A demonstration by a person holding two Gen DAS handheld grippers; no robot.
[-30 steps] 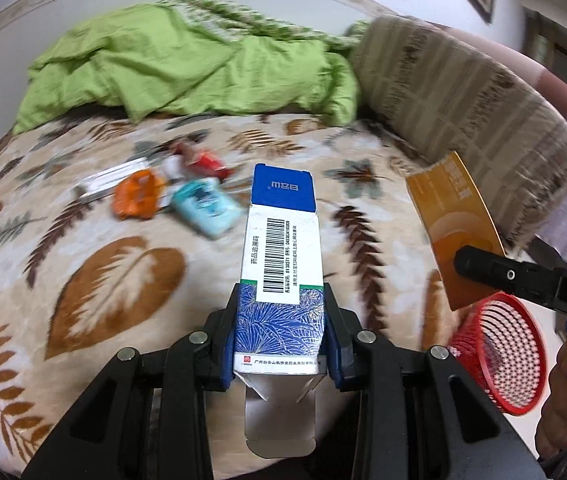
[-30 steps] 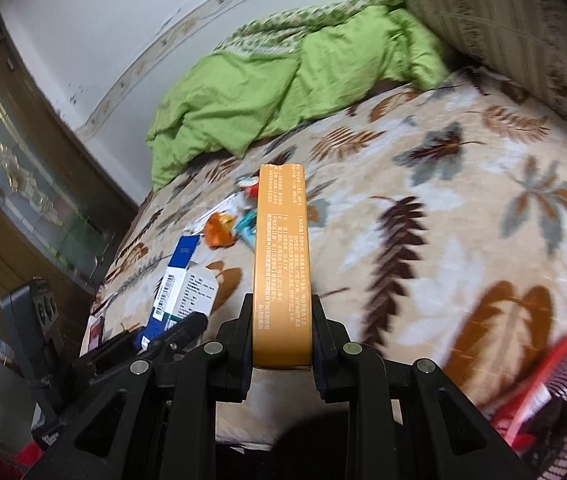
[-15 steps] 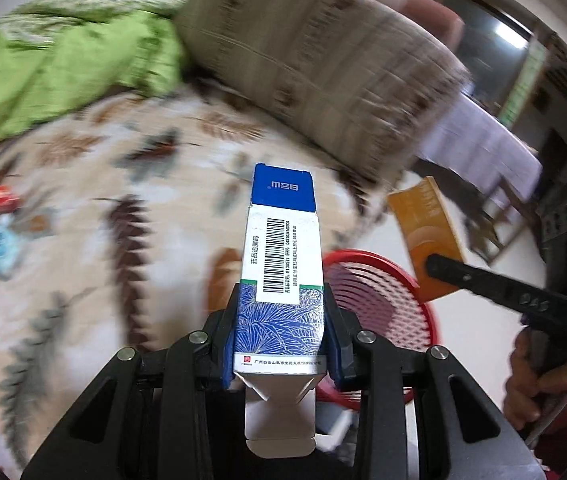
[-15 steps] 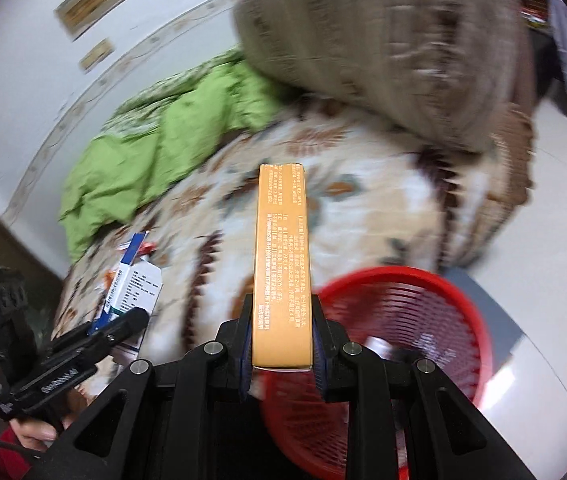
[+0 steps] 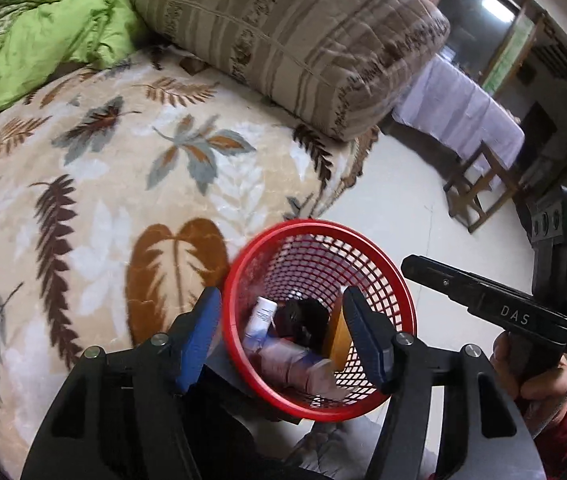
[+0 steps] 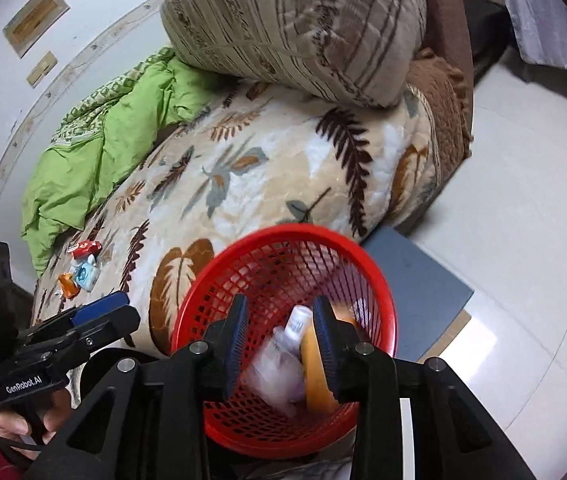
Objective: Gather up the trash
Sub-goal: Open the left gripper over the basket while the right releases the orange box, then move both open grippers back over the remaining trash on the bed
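Note:
A red mesh basket (image 5: 399, 292) (image 6: 219, 292) stands on the floor beside the bed. My left gripper (image 5: 279, 336) is open and empty above it. My right gripper (image 6: 281, 336) is also open and empty over the basket. Inside lie the orange box (image 5: 339, 336) (image 6: 315, 376), a blurred white and blue carton (image 5: 261, 320) (image 6: 297, 324) and other trash. More trash remains on the bed in the right wrist view: a red wrapper (image 6: 85, 247), a light blue packet (image 6: 83, 276) and an orange wrapper (image 6: 67, 284).
The bed has a leaf-patterned blanket (image 5: 103, 184), a green quilt (image 5: 31, 44) and a large striped pillow (image 5: 295, 36). A grey mat (image 6: 415, 280) lies on the white floor by the basket. A covered table and wooden stool (image 5: 479, 184) stand far right.
Both grippers swung from the bed to above the red basket and opened. The blue-white carton and the orange box left the jaws and now lie in the basket.

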